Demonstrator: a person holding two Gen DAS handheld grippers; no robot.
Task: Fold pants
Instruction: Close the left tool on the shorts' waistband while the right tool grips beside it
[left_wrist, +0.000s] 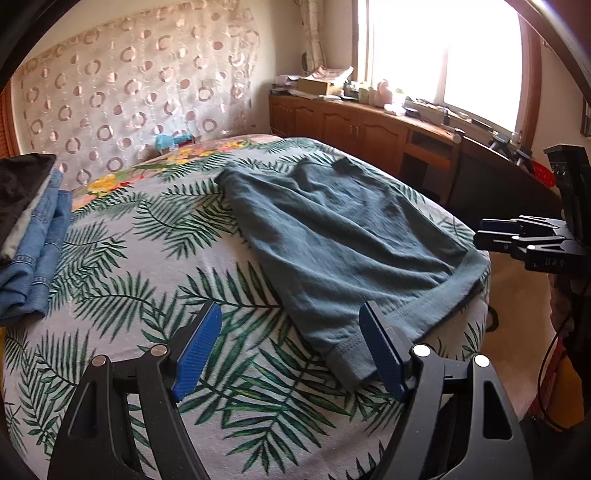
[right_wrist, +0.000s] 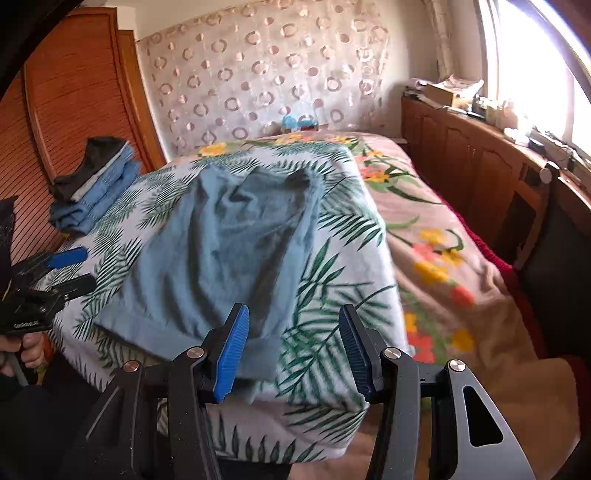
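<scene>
Left tongs (left_wrist: 290, 350) hover over the near edge of the bed (left_wrist: 110, 369), jaws spread wide, gripping nothing; the hem corner of the pants (left_wrist: 332, 229) lies just inside one pad. Right tongs (right_wrist: 293, 350) stand partly open at the bed's near corner, also empty, one pad over the pants' near corner. Grey-blue pants lie flat on the palm-leaf sheet (right_wrist: 325, 288). Folded denim stack (left_wrist: 33, 251) sits at the far left edge.

two wrist views, close over the bed's (left_wrist: 110, 258) near edge, shared pants (left_wrist: 332, 229)
</scene>
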